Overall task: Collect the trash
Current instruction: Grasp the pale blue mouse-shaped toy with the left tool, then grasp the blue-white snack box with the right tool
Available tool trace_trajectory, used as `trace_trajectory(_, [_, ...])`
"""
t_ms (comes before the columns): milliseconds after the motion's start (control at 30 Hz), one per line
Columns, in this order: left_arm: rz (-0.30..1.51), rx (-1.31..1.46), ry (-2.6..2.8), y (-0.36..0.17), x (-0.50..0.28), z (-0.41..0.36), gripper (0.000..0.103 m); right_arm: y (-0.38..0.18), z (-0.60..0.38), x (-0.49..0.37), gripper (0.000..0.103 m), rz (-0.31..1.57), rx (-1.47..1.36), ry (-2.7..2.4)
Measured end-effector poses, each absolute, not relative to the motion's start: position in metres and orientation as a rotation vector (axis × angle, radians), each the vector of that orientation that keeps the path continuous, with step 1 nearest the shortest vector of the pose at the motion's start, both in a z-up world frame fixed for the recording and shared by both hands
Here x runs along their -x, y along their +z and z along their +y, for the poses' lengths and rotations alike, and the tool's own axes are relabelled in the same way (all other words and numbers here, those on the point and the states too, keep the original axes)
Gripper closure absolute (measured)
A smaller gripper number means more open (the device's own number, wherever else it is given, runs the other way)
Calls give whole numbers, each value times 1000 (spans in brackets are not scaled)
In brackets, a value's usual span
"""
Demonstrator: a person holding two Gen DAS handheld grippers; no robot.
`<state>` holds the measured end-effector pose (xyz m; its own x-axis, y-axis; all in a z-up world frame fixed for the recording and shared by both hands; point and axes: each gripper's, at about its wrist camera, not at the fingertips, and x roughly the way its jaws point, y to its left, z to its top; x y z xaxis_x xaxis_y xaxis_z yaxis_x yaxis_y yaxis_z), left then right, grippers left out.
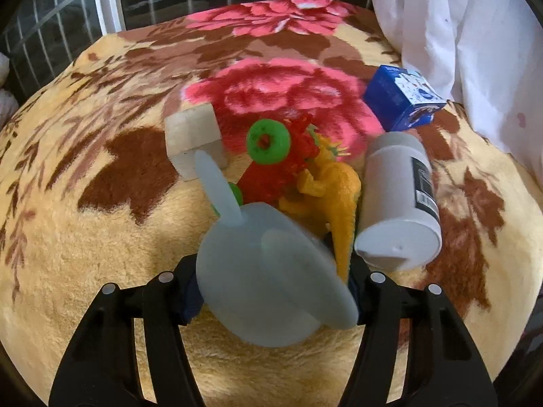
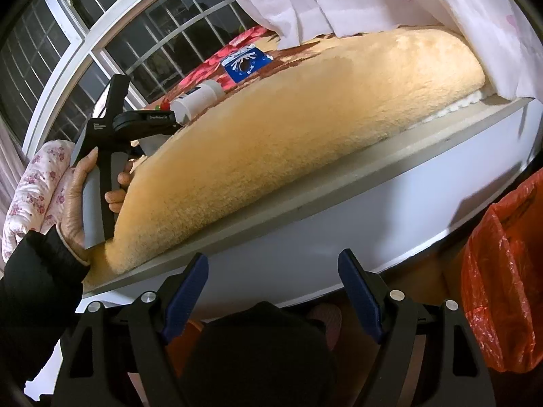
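Observation:
My left gripper (image 1: 273,288) is shut on a pale blue plastic piece (image 1: 268,278) with a round base and flat blades, held just above the floral blanket (image 1: 101,254). Right beyond it lie an orange toy dinosaur (image 1: 331,186), a red toy (image 1: 285,166) with a green ring (image 1: 268,140), a white foam block (image 1: 193,139), a white bottle on its side (image 1: 400,196) and a blue carton (image 1: 404,96). My right gripper (image 2: 273,291) is open and empty, below the bed's edge. The bottle (image 2: 200,100) and carton (image 2: 246,62) also show in the right wrist view.
An orange-red plastic bag (image 2: 502,271) hangs at the right beside the bed. The white bed frame (image 2: 305,237) runs across the right wrist view. White curtains (image 1: 458,34) hang at the far right, a barred window (image 2: 101,44) is behind the bed, and a floral pillow (image 2: 30,186) lies left.

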<state>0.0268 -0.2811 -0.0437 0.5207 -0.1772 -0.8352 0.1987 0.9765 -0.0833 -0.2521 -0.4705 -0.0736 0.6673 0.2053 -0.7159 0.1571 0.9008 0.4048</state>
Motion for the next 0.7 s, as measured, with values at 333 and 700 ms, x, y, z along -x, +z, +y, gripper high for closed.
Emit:
trace_trajectory(333, [962,-36,-324,-24,9,-235,43,-56,-462,248,26,826,-423,65])
trace_trajectory(700, [881,-142,-182,-10,43,-145,42,-28,-444,197,25,830,-384,155])
